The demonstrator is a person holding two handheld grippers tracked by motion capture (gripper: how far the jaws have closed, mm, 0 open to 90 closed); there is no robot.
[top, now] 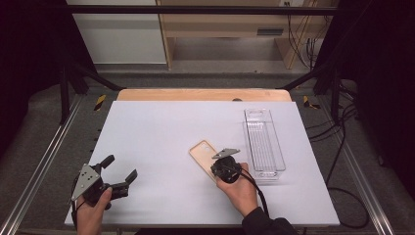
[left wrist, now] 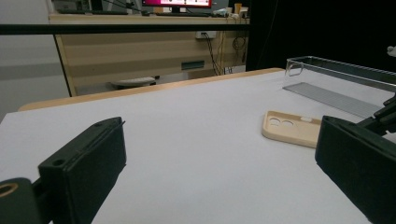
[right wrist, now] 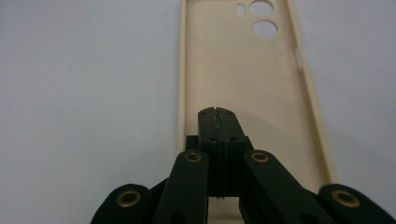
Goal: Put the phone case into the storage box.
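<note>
Jaws of the right gripper [right wrist: 218,114] are pressed flat together with nothing between them, their tips poised over the inside of a beige, soft-looking plastic phone case [right wrist: 243,79]. The right gripper view looks straight down the closed pair: the case lies open side up on the white table surface [right wrist: 84,93], its raised rim running along both long edges, with two round camera holes and a small oval hole at the far end. Whether the tips touch the case floor cannot be told. No brand mark or lettering can be read on the case.

In the high view the right gripper [top: 221,165] sits over the near end of the phone case [top: 202,151], held by the person's right hand [top: 241,192] in a dark sleeve, a black cable trailing back from it. Just beside the case on the right stands a clear, long rectangular plastic bin [top: 264,142], lying lengthwise away from the person; any marking on it is too faint to read.

The left gripper [top: 120,169] rests near the front left corner of the table, well apart from the case, its jaws spread wide and holding nothing. The left gripper view shows the case [left wrist: 290,128] between those two black pads, farther off, and the clear bin [left wrist: 336,84] behind it. Beyond the table a monitor's screen glows, its text unreadable.
</note>
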